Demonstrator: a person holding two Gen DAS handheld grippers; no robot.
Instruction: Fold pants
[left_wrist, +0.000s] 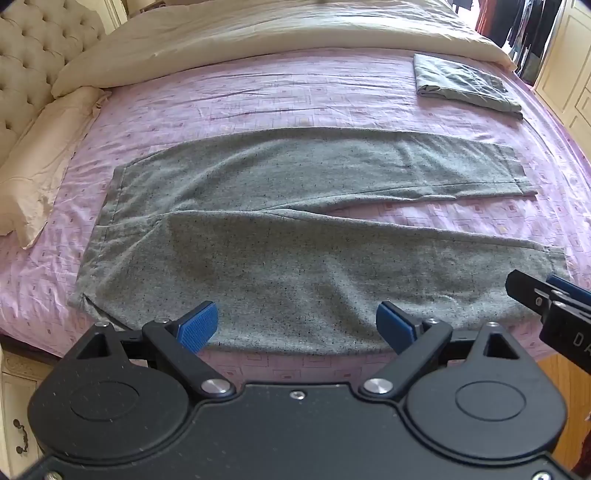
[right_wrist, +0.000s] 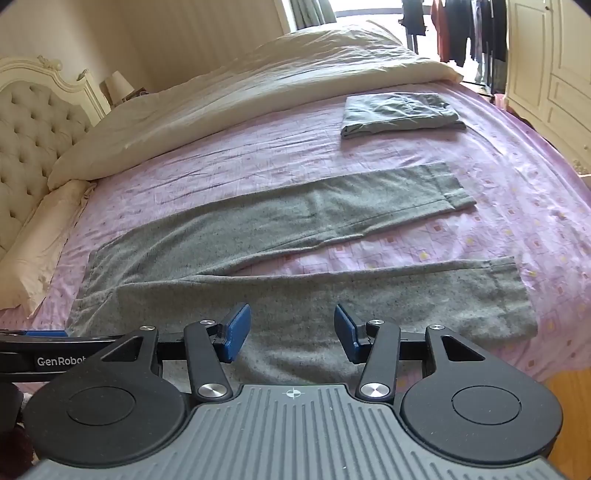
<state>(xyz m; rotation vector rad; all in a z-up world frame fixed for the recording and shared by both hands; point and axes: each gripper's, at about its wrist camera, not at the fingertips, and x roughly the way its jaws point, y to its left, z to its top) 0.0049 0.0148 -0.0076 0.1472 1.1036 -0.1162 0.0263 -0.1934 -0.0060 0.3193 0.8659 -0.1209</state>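
Observation:
Grey speckled pants (left_wrist: 295, 236) (right_wrist: 303, 295) lie flat on the pink bed sheet (left_wrist: 258, 96), waistband to the left, both legs running right with a gap between them. My left gripper (left_wrist: 295, 325) hovers over the near edge of the near leg, jaws wide open, nothing between the blue pads (left_wrist: 197, 326). My right gripper (right_wrist: 291, 328) hangs over the same leg further right, jaws apart and holding nothing. It also shows at the right edge of the left wrist view as the right gripper (left_wrist: 546, 295).
A folded grey garment (left_wrist: 465, 83) (right_wrist: 399, 112) rests at the far right of the bed. A cream duvet (left_wrist: 258, 37) is bunched along the back, with a pillow (left_wrist: 40, 158) and tufted headboard (left_wrist: 33, 55) at left. Wooden floor (right_wrist: 569, 398) lies below the bed's near edge.

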